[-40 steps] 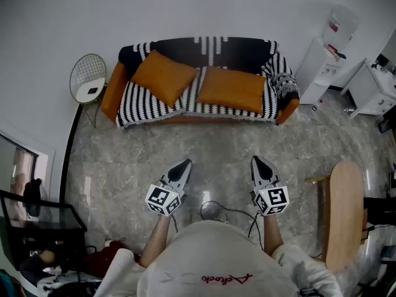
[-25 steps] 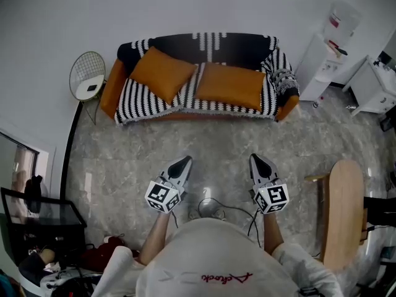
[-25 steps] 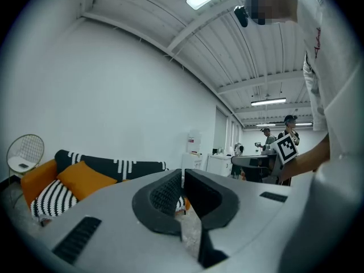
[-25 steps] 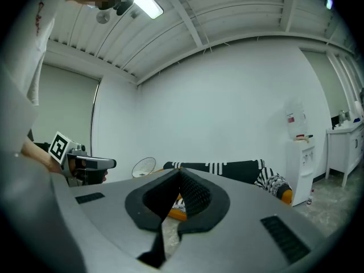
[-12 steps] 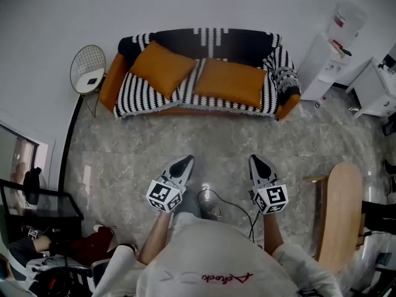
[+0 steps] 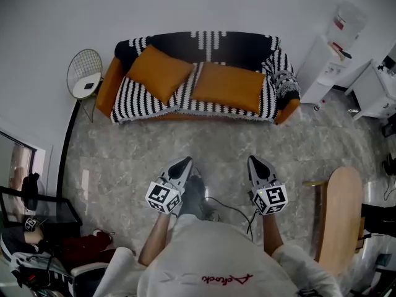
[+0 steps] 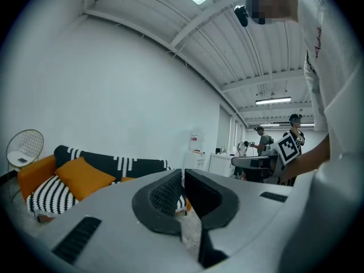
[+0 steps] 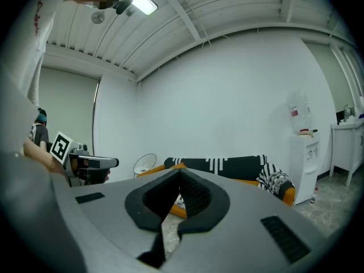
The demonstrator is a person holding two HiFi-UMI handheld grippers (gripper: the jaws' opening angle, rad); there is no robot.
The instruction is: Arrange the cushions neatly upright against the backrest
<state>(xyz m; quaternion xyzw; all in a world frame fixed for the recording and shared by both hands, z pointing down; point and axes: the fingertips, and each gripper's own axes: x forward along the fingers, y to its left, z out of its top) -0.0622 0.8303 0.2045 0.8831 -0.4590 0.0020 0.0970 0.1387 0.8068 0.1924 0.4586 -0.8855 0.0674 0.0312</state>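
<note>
An orange sofa (image 6: 111,85) under a black-and-white striped throw stands against the far wall. Two orange cushions lie on its seat: the left cushion (image 6: 158,73) is tilted like a diamond, the right cushion (image 6: 228,86) lies flat. My left gripper (image 6: 184,163) and right gripper (image 6: 254,161) are both shut and empty, held side by side over the marble floor well short of the sofa. In the left gripper view the left cushion (image 7: 83,177) shows beyond the shut jaws. The sofa (image 8: 227,166) appears behind the right gripper's shut jaws.
A round wire side table (image 6: 86,77) stands left of the sofa. White cabinets with a water dispenser (image 6: 328,54) stand at the right. A wooden board (image 6: 339,218) is near my right side, a cable (image 6: 226,212) runs on the floor, and other people work in the background.
The sofa has shifted slightly in the head view as I step; a foot now shows between the grippers. Both grippers stay shut and level.
</note>
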